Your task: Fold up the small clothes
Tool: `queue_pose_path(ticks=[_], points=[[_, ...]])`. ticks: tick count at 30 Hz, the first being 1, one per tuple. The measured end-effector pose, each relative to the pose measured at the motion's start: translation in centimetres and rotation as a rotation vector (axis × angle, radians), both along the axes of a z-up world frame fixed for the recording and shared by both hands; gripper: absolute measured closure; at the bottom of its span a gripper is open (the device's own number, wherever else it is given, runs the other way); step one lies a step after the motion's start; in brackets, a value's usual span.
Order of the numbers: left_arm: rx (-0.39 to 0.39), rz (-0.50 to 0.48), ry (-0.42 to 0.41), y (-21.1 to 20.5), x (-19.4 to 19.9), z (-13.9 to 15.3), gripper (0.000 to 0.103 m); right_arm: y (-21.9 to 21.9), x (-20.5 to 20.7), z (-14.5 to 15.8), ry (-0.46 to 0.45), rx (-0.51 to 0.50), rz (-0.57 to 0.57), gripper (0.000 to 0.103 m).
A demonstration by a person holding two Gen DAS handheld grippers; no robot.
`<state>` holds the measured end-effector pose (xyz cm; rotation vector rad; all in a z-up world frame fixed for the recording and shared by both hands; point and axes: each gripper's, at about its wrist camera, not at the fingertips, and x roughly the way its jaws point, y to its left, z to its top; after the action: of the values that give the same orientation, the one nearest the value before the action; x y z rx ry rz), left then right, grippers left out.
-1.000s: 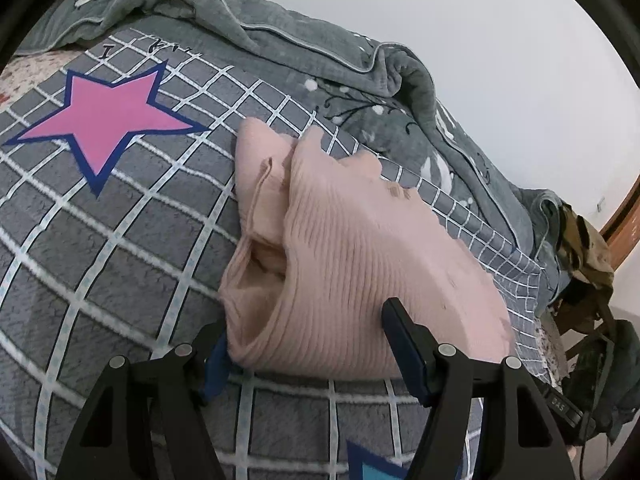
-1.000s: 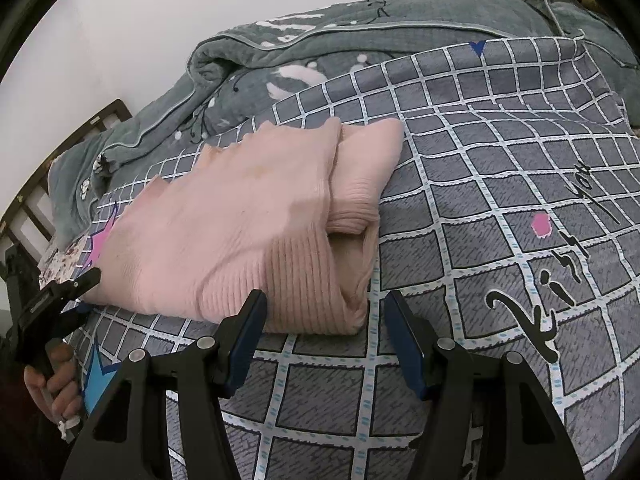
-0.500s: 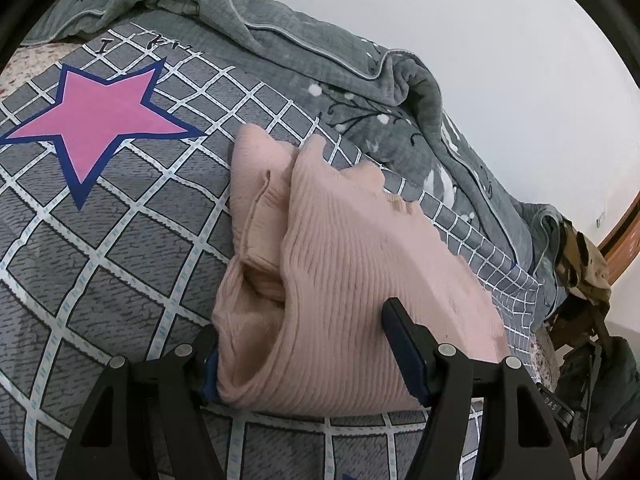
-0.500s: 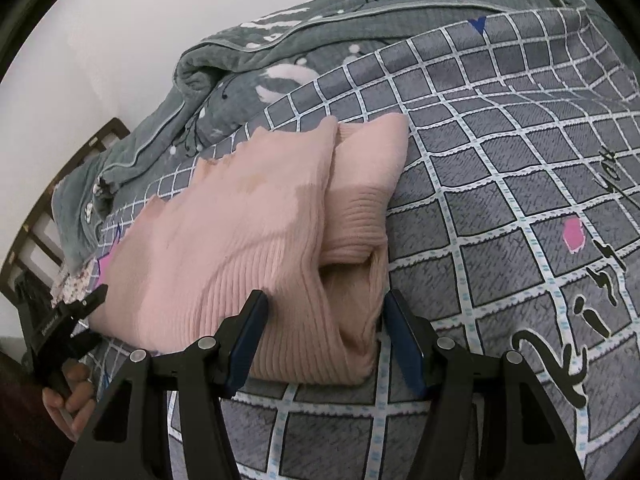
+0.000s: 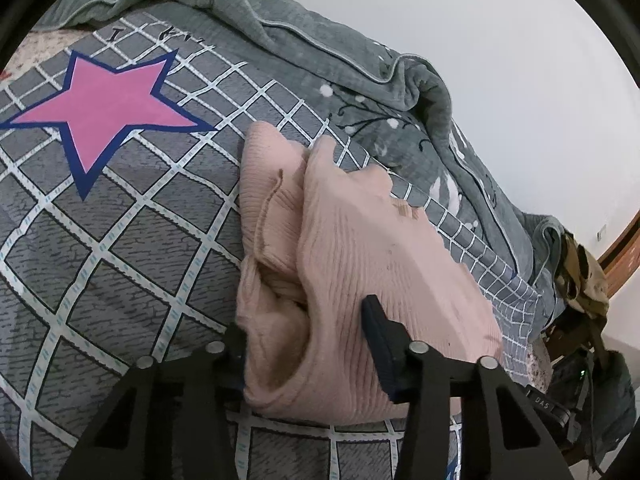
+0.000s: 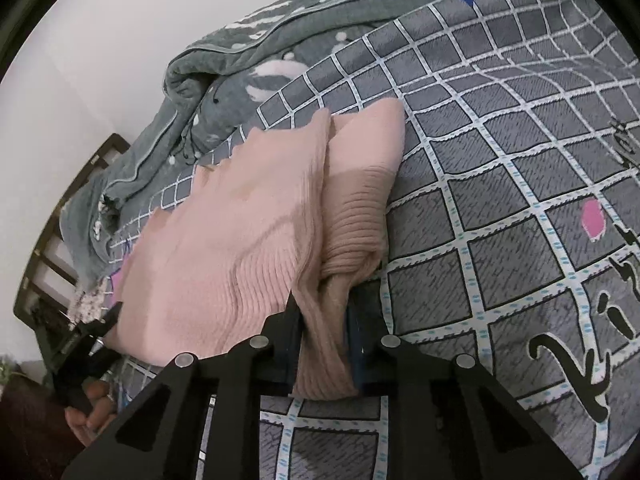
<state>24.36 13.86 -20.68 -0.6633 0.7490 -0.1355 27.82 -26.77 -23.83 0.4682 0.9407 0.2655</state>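
Observation:
A pink ribbed sweater (image 5: 360,248), folded, lies on the grey checked bed sheet (image 5: 120,240). My left gripper (image 5: 304,328) is at the near left corner of the sweater. Its jaws are closing, and bunched knit fills the gap and presses against both pads. In the right wrist view the same sweater (image 6: 240,240) shows from its other end. My right gripper (image 6: 324,312) has its jaws closing too, and they pinch a narrow fold of the sweater's near right corner. The left gripper (image 6: 100,328) and the hand (image 6: 92,412) holding it show at the far left.
A rumpled grey quilt (image 5: 320,60) runs along the wall behind the sweater. A pink star (image 5: 108,108) is printed on the sheet. A dark wooden bed frame (image 6: 60,240) stands at the bed's end, with bags and clothes (image 5: 584,280) beyond it.
Both pairs of jaws have narrowed onto the sweater's near edge, which was lying loose between them before. The knit has bunched up at both corners.

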Motion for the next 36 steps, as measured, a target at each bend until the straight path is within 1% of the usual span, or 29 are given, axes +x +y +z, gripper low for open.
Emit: queue_pose_path(ticks=[3, 6, 8, 9, 10, 11, 14, 16, 20, 23, 32, 36], points=[[-0.019, 0.008, 0.004, 0.3, 0.1, -0.2, 0.063, 0.0, 0.3, 0.0, 0.005, 0.021, 0.003, 0.078], [-0.017, 0.011, 0.006, 0.2, 0.2, -0.2, 0.067, 0.3, 0.4, 0.0, 0.003, 0.016, 0.007, 0.077], [-0.028, 0.010, 0.007, 0.3, 0.3, -0.3, 0.075, 0.5, 0.5, 0.0, 0.000, 0.011, 0.008, 0.077], [-0.040, 0.012, 0.007, 0.4, 0.3, -0.4, 0.077, 0.5, 0.5, 0.0, -0.003, 0.010, 0.007, 0.078], [-0.051, 0.014, 0.006, 0.6, 0.3, -0.5, 0.080, 0.4, 0.5, 0.0, -0.004, 0.013, 0.007, 0.084], [-0.066, 0.017, 0.004, 0.7, 0.2, -0.5, 0.082, 0.3, 0.5, -0.1, -0.005, 0.027, 0.010, 0.086], [-0.086, 0.021, -0.003, 1.0, 0.1, -0.6, 0.086, -0.2, 0.3, 0.0, -0.019, 0.064, -0.004, 0.089], [-0.075, 0.025, -0.014, 0.8, -0.1, -0.3, 0.088, -0.4, 0.1, 0.3, -0.036, 0.075, -0.012, 0.090], [-0.034, 0.037, -0.039, 0.4, -0.6, 0.4, 0.091, -0.3, -0.5, 1.3, -0.083, 0.065, -0.007, 0.091], [-0.033, 0.046, -0.053, 0.4, -1.2, 0.8, 0.092, -0.7, -1.1, 1.9, -0.114, 0.103, -0.004, 0.091], [-0.032, 0.034, -0.079, 0.1, -3.5, 1.7, 0.093, -1.3, -3.5, 2.6, -0.122, 0.167, -0.003, 0.092], [-0.002, 0.012, -0.088, -0.3, -5.2, 2.3, 0.093, -1.6, -5.1, 3.2, -0.130, 0.179, 0.006, 0.092]])
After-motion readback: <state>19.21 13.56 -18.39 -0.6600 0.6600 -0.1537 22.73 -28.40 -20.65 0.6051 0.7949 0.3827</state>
